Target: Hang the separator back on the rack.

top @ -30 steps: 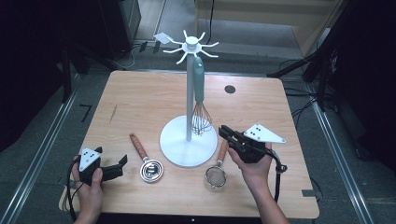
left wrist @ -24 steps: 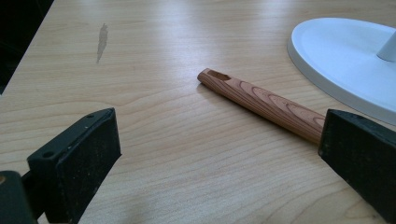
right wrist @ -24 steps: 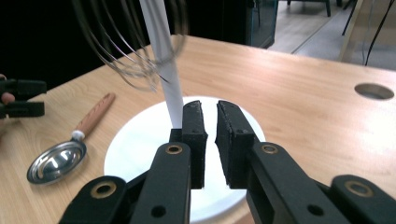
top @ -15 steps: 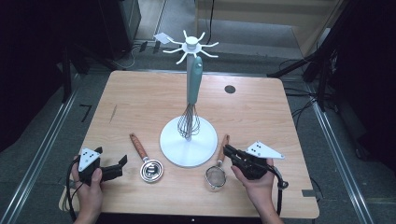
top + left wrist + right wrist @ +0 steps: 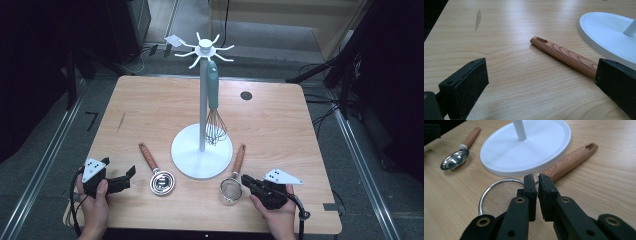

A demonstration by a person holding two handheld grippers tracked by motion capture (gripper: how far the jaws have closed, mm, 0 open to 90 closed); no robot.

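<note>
Dropped since a second ago: right gripper (image 5: 250, 181), from above the stand's right edge down to the table's near side, now just over the rim of the wire-mesh strainer (image 5: 230, 190). Swung a little on its hook meanwhile: teal-handled whisk (image 5: 213, 107). Left gripper (image 5: 127, 176) unmoved at the near left corner.

Wooden table (image 5: 150, 105), largest, carrying everything. At its middle, white rack stand (image 5: 202, 150) with round base, upright pole and spoked hooks on top; whisk hanging from one hook, wires down, close beside the pole.

Right of the base, strainer lying flat, wooden handle (image 5: 239, 157) running away from the person alongside the base edge, bowl at the near end. In the right gripper view, strainer's metal ring (image 5: 499, 190) directly under and ahead of the jaws, handle (image 5: 571, 160) slanting off to the upper right.

Left of the base, measuring spoon (image 5: 156, 171) with wooden handle, steel bowl nearest the person; handle (image 5: 564, 56) seen in the left gripper view, lying between the jaws' line of sight.

Right gripper jaws almost together, only a thin slit between the pads, nothing pinched. Left gripper jaws spread wide, holding nothing, resting low on the table.
</note>
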